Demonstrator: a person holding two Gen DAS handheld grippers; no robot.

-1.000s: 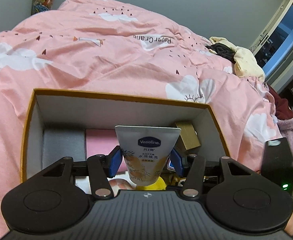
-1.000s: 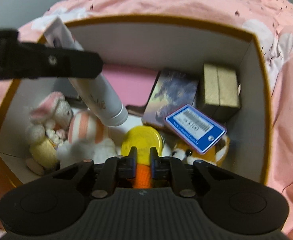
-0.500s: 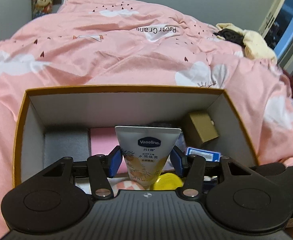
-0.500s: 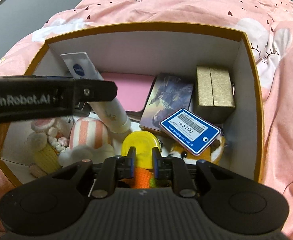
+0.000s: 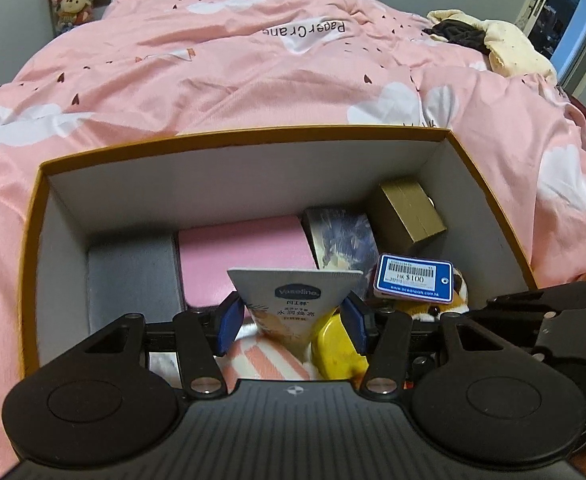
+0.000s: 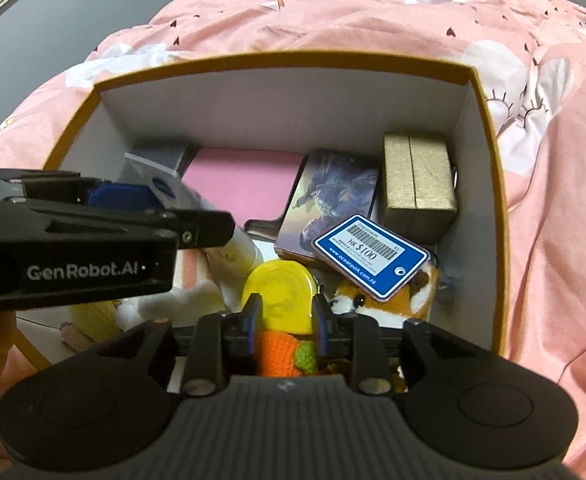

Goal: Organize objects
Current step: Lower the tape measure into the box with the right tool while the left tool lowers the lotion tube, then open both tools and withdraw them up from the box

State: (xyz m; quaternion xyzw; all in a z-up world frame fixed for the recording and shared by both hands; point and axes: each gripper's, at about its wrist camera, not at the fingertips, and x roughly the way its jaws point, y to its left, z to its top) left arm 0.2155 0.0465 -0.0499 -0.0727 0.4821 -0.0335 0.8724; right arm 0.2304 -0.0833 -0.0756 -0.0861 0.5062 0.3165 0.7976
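An orange-rimmed box with grey walls sits on a pink bed. My left gripper is shut on a white Vaseline tube, held cap-down over the box's front middle; the tube also shows in the right wrist view. My right gripper has its jaws a little apart, with an orange crocheted carrot between them, over the box's front. I cannot tell whether the pads touch the carrot. A yellow round case lies just beyond it.
In the box lie a pink pad, a picture tin, a gold box, a blue HK$100 card on a fox plush, and a striped plush. Clothes lie far right on the bed.
Both grippers have drawn back and up from the box. The right jaws have widened around the carrot. The left keeps its hold on the tube.
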